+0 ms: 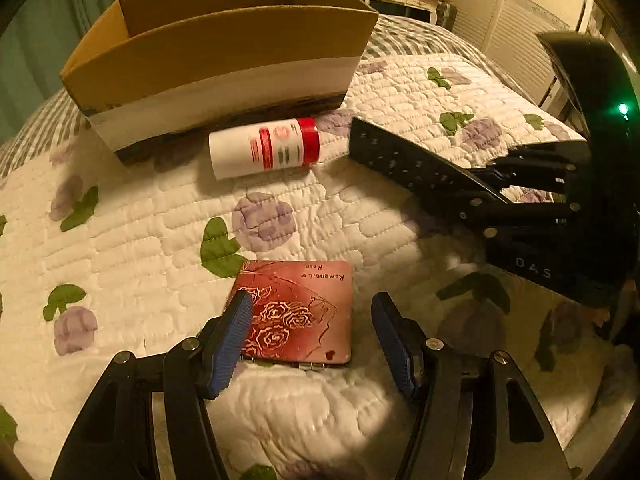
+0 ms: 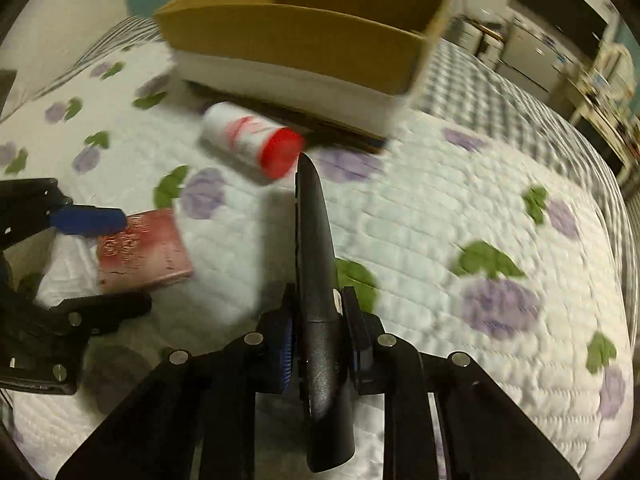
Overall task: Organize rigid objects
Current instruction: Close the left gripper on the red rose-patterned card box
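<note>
A flat red case [image 1: 316, 296] with a rose pattern lies on the quilt. My left gripper [image 1: 312, 304] is open, one blue pad on each side of the case, and neither pad presses on it. My right gripper [image 2: 320, 340] is shut on a long black remote control [image 2: 314, 240], gripping it near its back end. The remote [image 1: 400, 156] points toward a white bottle with a red cap [image 1: 264, 148], which lies on its side in front of the cardboard box [image 1: 224, 52]. The right wrist view shows the same bottle [image 2: 252, 140], the box [image 2: 304, 40] and the case [image 2: 140, 248].
The floral quilt [image 1: 132, 232] covers a bed, with a striped blanket behind the box. The box is open at the top and looks empty inside. Furniture and cluttered shelves [image 2: 592, 80] stand beyond the bed.
</note>
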Action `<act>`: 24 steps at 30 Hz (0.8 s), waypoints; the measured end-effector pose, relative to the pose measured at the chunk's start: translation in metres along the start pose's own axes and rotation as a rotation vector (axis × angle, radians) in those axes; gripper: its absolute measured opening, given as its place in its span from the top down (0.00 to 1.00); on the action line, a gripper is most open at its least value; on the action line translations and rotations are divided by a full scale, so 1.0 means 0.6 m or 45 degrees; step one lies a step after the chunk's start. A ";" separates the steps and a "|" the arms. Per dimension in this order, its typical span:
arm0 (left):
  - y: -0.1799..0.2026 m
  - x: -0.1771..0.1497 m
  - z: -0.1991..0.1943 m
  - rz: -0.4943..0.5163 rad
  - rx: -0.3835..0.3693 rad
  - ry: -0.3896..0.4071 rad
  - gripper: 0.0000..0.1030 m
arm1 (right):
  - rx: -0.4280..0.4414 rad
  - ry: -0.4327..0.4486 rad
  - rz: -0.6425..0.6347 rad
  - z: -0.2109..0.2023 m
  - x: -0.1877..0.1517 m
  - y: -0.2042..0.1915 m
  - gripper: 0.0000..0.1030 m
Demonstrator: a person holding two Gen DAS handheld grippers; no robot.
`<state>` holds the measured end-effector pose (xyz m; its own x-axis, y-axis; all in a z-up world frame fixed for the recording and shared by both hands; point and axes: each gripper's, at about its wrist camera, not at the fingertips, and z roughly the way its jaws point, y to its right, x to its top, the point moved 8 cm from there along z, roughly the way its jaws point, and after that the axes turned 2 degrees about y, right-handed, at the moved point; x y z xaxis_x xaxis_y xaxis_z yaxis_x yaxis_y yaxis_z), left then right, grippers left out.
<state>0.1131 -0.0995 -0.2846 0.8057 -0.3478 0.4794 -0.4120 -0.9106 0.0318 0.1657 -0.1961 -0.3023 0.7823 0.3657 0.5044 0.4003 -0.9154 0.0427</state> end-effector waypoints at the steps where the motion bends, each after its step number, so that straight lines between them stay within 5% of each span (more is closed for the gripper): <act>1: -0.004 0.002 0.003 -0.013 -0.009 -0.010 0.37 | 0.001 -0.002 0.009 0.000 -0.001 0.003 0.81; 7: -0.033 0.014 0.039 -0.071 0.010 -0.089 0.27 | -0.051 0.003 -0.036 0.012 0.004 -0.004 0.81; 12: -0.050 0.010 0.070 -0.184 -0.068 -0.163 0.26 | -0.052 0.001 -0.031 0.017 -0.003 -0.003 0.80; 24: -0.082 -0.014 -0.005 -0.295 -0.070 0.010 0.30 | -0.090 0.047 0.039 0.001 -0.004 -0.009 0.80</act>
<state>0.1253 -0.0512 -0.2874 0.8782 -0.1290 0.4606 -0.2394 -0.9522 0.1897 0.1618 -0.1918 -0.3042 0.7750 0.3316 0.5380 0.3406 -0.9362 0.0865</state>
